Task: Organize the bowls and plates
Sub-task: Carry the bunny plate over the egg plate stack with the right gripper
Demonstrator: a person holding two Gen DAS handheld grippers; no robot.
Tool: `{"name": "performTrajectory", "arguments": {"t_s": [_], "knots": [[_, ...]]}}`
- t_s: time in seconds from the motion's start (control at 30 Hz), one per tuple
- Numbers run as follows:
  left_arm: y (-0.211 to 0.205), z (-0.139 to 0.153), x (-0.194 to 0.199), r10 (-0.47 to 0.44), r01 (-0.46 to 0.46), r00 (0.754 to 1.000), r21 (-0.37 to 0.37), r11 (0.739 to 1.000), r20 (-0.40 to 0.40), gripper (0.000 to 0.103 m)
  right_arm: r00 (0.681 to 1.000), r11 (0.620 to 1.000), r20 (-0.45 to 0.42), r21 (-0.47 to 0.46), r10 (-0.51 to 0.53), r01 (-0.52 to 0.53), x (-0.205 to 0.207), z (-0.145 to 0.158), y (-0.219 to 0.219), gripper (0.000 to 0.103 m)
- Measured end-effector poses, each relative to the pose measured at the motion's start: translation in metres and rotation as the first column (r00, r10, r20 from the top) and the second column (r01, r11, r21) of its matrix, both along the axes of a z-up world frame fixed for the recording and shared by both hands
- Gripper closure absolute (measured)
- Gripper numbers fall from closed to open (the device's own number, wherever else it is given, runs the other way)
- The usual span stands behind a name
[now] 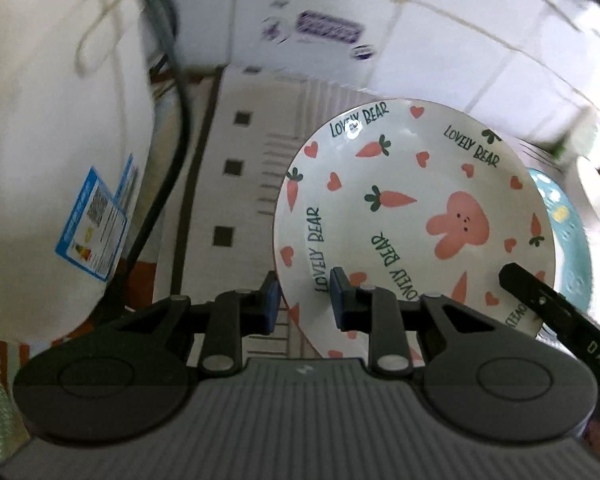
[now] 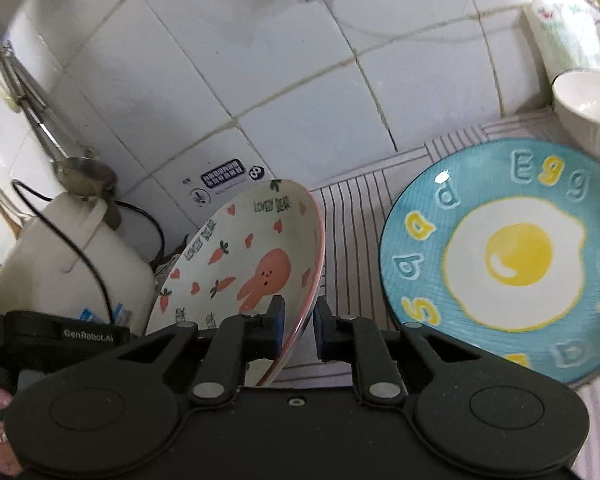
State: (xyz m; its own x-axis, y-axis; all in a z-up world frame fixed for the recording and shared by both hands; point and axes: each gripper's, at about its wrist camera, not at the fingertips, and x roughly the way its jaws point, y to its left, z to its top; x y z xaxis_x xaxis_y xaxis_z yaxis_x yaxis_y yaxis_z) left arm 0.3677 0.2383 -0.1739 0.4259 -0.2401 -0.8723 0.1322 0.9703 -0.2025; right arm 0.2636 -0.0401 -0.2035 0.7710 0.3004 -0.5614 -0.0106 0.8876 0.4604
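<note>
Right gripper [image 2: 298, 330]: blue pads either side of the near rim of the bunny plate [image 2: 244, 276], gap narrow, left pad looks on the plate face, right pad just off the underside; can't confirm a firm pinch. Plate is tilted up on edge, face toward the left gripper [image 2: 66, 334], lifted over the striped mat [image 2: 352, 216]

Left gripper [image 1: 305, 300]: jaws moderately apart, straddling the plate's left rim [image 1: 412, 216]; right pad overlaps the plate face, left pad sits outside the rim with a visible gap. Not clamped. Right gripper's finger [image 1: 540, 300] touches the plate's opposite edge

Just right of the bunny plate: teal fried-egg plate [image 2: 500, 256] lying flat on the mat, edge peeking out behind the bunny plate in left view [image 1: 572, 248]

Further back right: white ribbed bowl [image 2: 590, 110], upright, near the teal plate's far rim

Left side: white appliance [image 2: 72, 264] with black cable, blue energy label [image 1: 96, 224]. Metal ladle [image 2: 60, 136] hangs on the tiled wall [image 2: 260, 80] behind it
</note>
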Motion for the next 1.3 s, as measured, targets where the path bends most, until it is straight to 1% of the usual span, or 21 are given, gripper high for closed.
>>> {"name": "performTrajectory", "arguments": {"t_s": [0.07,0.1,0.13,0.23,0.3,0.37,0.43,0.5,0.57,0.6,0.7,0.83,0.9,0.97,1.1,1.17,1.23,1.3], "knots": [[-0.01,0.013,-0.009,-0.052,0.051,0.997,0.028,0.998,0.055,0.079,1.0,1.0,-0.027,-0.008,0.01,-0.01,-0.007,0.008,-0.006,0.082],[-0.015,0.021,-0.014,-0.083,0.081,0.993,0.029,0.996,0.086,0.079,0.999,1.0,-0.035,-0.018,0.008,-0.008,-0.01,0.012,-0.008,0.082],[-0.016,0.026,-0.016,-0.096,0.095,0.991,0.017,0.995,0.096,0.079,0.999,1.0,-0.037,-0.016,-0.005,0.005,-0.015,0.016,-0.013,0.082],[-0.024,0.04,-0.023,-0.125,0.129,0.985,-0.025,0.991,0.121,0.079,0.999,1.0,-0.03,0.004,-0.029,0.029,-0.028,0.026,-0.027,0.081],[-0.03,0.049,-0.026,-0.14,0.147,0.981,-0.045,0.988,0.131,0.079,0.999,0.999,-0.026,-0.013,-0.04,0.04,-0.036,0.034,-0.034,0.081],[-0.034,0.058,-0.03,-0.119,0.13,0.985,-0.087,0.988,0.124,0.079,0.998,0.999,-0.016,-0.014,-0.053,0.052,-0.046,0.042,-0.042,0.081],[-0.04,0.067,-0.033,-0.124,0.14,0.984,-0.123,0.982,0.129,0.079,0.998,0.998,-0.01,-0.017,-0.06,0.06,-0.054,0.049,-0.05,0.081],[-0.049,0.075,-0.037,-0.147,0.167,0.978,-0.128,0.978,0.151,0.079,0.998,0.998,-0.003,-0.021,-0.065,0.065,-0.06,0.053,-0.059,0.081],[-0.06,0.082,-0.041,-0.157,0.178,0.976,-0.138,0.974,0.153,0.079,0.997,0.996,0.003,-0.016,-0.082,0.082,-0.063,0.055,-0.069,0.081],[-0.064,0.081,-0.04,-0.151,0.173,0.977,-0.146,0.974,0.149,0.079,0.996,0.996,0.0,-0.015,-0.085,0.085,-0.065,0.056,-0.074,0.081],[-0.086,0.079,-0.04,-0.18,0.199,0.973,-0.124,0.972,0.147,0.079,0.995,0.995,-0.019,-0.017,-0.099,0.099,-0.065,0.056,-0.089,0.08],[-0.107,0.067,-0.031,-0.207,0.221,0.973,-0.16,0.962,0.099,0.079,0.991,0.993,-0.061,-0.022,-0.119,0.118,-0.067,0.051,-0.114,0.08],[-0.12,0.059,-0.027,-0.224,0.234,0.971,-0.153,0.96,0.08,0.079,0.988,0.992,-0.084,-0.033,-0.126,0.123,-0.066,0.048,-0.121,0.08],[-0.132,0.047,-0.023,-0.233,0.238,0.971,-0.145,0.96,0.053,0.079,0.985,0.991,-0.106,-0.037,-0.135,0.131,-0.063,0.043,-0.131,0.08],[-0.151,0.026,-0.01,-0.239,0.233,0.971,-0.139,0.963,-0.026,0.079,0.98,0.991,-0.149,-0.046,-0.134,0.129,-0.05,0.034,-0.146,0.08],[-0.157,0.019,-0.005,-0.239,0.231,0.97,-0.136,0.963,-0.049,0.079,0.973,0.99,-0.185,-0.054,-0.136,0.128,-0.041,0.032,-0.15,0.081],[-0.162,0.014,0.001,-0.253,0.241,0.963,-0.129,0.962,-0.089,0.079,0.964,0.99,-0.231,-0.078,-0.132,0.117,-0.031,0.03,-0.153,0.08],[-0.167,0.007,0.005,-0.257,0.241,0.958,-0.126,0.962,-0.125,0.079,0.959,0.991,-0.256,-0.084,-0.124,0.106,-0.024,0.026,-0.156,0.081]]}}
